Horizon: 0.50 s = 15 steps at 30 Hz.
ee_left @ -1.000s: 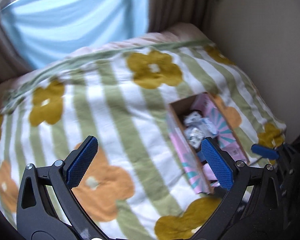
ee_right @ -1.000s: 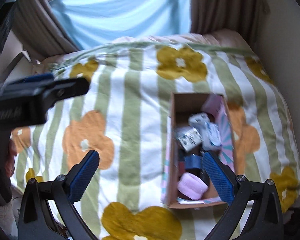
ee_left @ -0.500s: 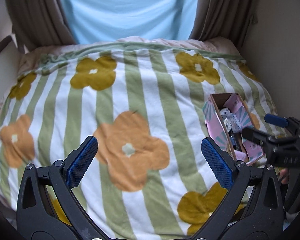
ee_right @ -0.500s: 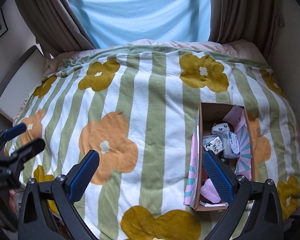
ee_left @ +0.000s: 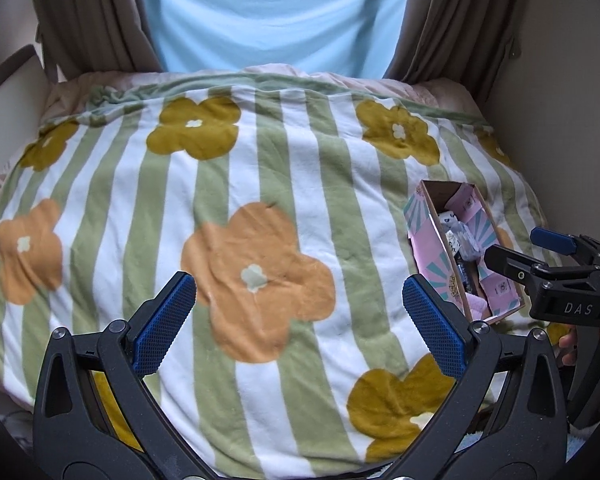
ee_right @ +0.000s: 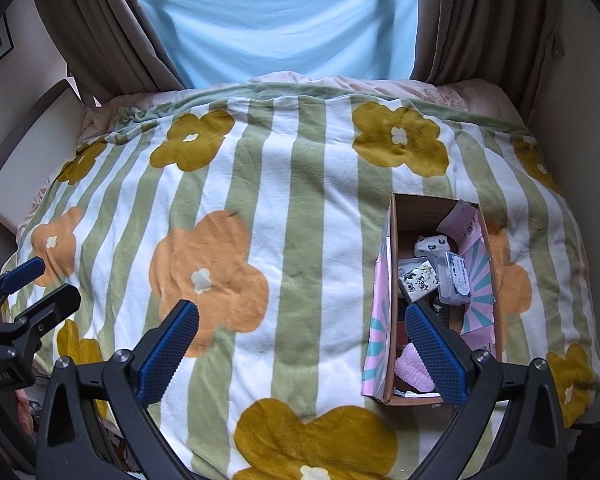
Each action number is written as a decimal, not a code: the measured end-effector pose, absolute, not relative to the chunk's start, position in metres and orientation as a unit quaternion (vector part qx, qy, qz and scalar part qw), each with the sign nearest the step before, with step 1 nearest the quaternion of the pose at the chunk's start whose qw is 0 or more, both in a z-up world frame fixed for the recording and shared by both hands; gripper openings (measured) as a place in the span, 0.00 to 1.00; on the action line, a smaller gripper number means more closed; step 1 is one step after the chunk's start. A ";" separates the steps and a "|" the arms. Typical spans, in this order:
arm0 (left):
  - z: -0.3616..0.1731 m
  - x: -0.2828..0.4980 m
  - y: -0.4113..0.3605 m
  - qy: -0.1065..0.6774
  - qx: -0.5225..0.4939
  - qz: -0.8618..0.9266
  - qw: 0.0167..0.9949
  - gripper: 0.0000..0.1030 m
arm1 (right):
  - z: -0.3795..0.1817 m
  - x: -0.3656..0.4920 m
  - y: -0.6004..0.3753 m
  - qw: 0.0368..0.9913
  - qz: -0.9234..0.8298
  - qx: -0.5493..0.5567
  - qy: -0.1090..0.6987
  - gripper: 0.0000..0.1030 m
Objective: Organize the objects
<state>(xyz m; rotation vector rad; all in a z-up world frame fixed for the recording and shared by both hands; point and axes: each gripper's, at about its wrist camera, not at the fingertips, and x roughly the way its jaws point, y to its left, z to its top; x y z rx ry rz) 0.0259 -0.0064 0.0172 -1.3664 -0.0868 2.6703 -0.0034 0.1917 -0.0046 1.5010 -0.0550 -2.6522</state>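
A bed covered by a plush white blanket with green stripes and mustard and orange flowers was seen from both wrist views. On the blanket's right side, an open cardboard box with pink and teal sunburst sides was lying, well apart from the large orange flower near the middle. Inside the box several small things were packed: a white pouch with dark animal print, a white packet with a black leaf pattern, a clear plastic case with a blue label and a fluffy pink roll at the near end. A pink flap was folded into the box's far end.

The left gripper was held above the blanket with its blue-padded fingers spread wide, nothing between them. The right gripper was likewise held wide open and empty, its right finger overlapping the near part of the box in the picture. In the left wrist view the right gripper was visible just beside the box.

Behind the bed, a pale blue sheet was hung between brown curtains.
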 end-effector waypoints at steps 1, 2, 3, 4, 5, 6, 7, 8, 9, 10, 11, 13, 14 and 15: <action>0.018 0.025 -0.006 -0.030 -0.454 0.887 0.071 1.00 | -0.004 -0.003 0.192 0.046 -0.869 0.492 -0.018 1.00; 0.018 0.024 -0.006 -0.030 -0.454 0.887 0.071 1.00 | -0.004 -0.003 0.192 0.045 -0.869 0.492 -0.018 1.00; 0.017 0.024 -0.005 -0.031 -0.454 0.887 0.072 1.00 | -0.004 -0.003 0.193 0.043 -0.869 0.492 -0.018 1.00; 0.018 0.024 -0.005 -0.031 -0.454 0.888 0.072 1.00 | -0.004 -0.003 0.193 0.042 -0.869 0.492 -0.018 1.00; 0.018 0.023 -0.005 -0.031 -0.454 0.888 0.072 1.00 | -0.003 -0.003 0.193 0.041 -0.869 0.492 -0.018 1.00; 0.017 0.023 -0.004 -0.032 -0.455 0.887 0.072 1.00 | -0.004 -0.002 0.193 0.040 -0.870 0.492 -0.017 1.00; 0.017 0.022 -0.004 -0.032 -0.455 0.887 0.072 1.00 | -0.004 -0.002 0.193 0.039 -0.870 0.492 -0.017 1.00; 0.018 0.023 -0.005 -0.032 -0.455 0.887 0.072 1.00 | -0.003 -0.002 0.193 0.039 -0.870 0.492 -0.017 1.00; 0.017 0.022 -0.004 -0.033 -0.456 0.887 0.072 1.00 | -0.003 -0.002 0.193 0.038 -0.870 0.492 -0.017 1.00; 0.017 0.022 -0.005 -0.035 -0.456 0.886 0.071 1.00 | -0.003 -0.002 0.193 0.038 -0.870 0.491 -0.017 1.00; 0.017 0.022 -0.005 -0.036 -0.457 0.886 0.070 1.00 | -0.003 -0.002 0.193 0.038 -0.870 0.491 -0.017 1.00; 0.016 0.021 -0.006 -0.037 -0.457 0.886 0.070 1.00 | -0.003 -0.002 0.193 0.038 -0.870 0.492 -0.017 1.00; 0.016 0.021 -0.007 -0.038 -0.458 0.886 0.070 1.00 | -0.003 -0.002 0.193 0.038 -0.870 0.491 -0.017 1.00; 0.016 0.021 -0.007 -0.037 -0.457 0.886 0.069 1.00 | -0.003 -0.002 0.193 0.038 -0.870 0.491 -0.017 1.00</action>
